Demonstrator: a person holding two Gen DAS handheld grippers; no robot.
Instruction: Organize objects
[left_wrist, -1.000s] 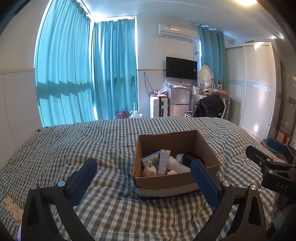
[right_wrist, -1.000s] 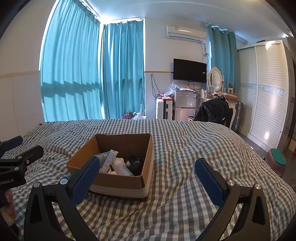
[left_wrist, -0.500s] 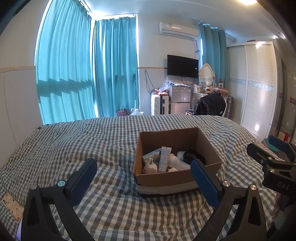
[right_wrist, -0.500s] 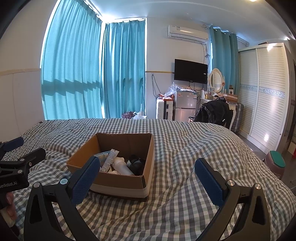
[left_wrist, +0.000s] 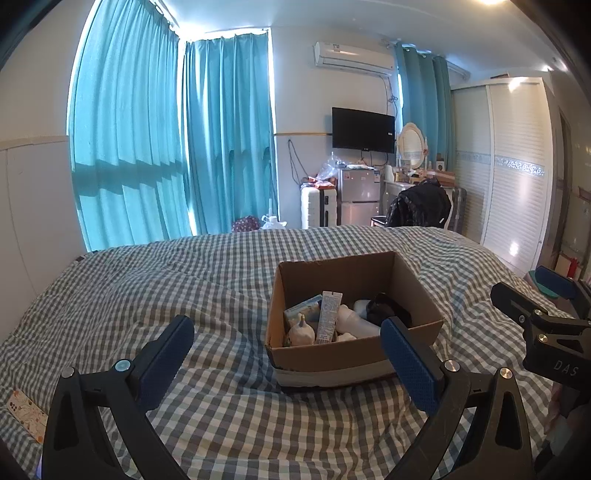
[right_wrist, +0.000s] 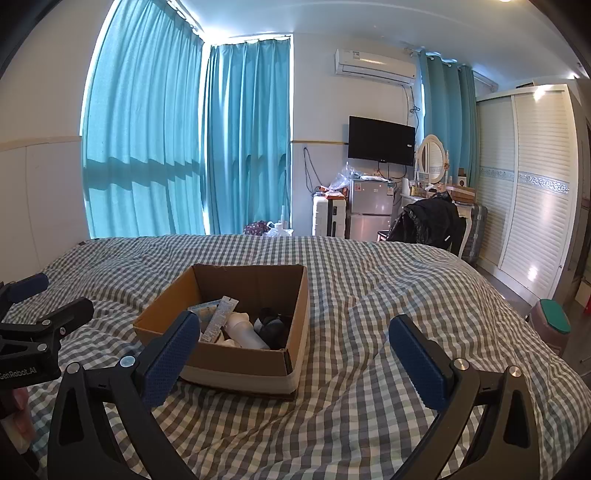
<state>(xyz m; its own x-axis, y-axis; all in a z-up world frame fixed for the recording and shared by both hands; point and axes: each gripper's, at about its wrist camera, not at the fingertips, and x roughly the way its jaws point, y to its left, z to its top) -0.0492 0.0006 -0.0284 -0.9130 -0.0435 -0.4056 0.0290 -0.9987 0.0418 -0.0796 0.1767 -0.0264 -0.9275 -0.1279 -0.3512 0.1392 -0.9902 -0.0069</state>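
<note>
An open cardboard box (left_wrist: 417, 288) stands on the checked bed cover; it also shows in the right wrist view (right_wrist: 303, 306). Inside lie a tube (left_wrist: 330, 316), a white bottle (left_wrist: 356, 321), a small white bottle (left_wrist: 302, 330), a light blue carton (left_wrist: 303, 308) and a dark object (left_wrist: 386, 309). My left gripper (left_wrist: 286, 363) is open and empty, held above the bed just in front of the box. My right gripper (right_wrist: 295, 363) is open and empty, in front of the box and to its right. Each gripper shows at the edge of the other's view.
The checked bed cover (right_wrist: 388, 295) spreads all around the box. A small patterned card (left_wrist: 26, 415) lies at the bed's near left edge. Beyond the bed are teal curtains (left_wrist: 166, 147), a small fridge (left_wrist: 360, 201), a chair with a black jacket (left_wrist: 421, 208) and a wardrobe (left_wrist: 517, 184).
Both views have tilted up a little; the box sits slightly lower in frame. Both grippers stay open and empty.
</note>
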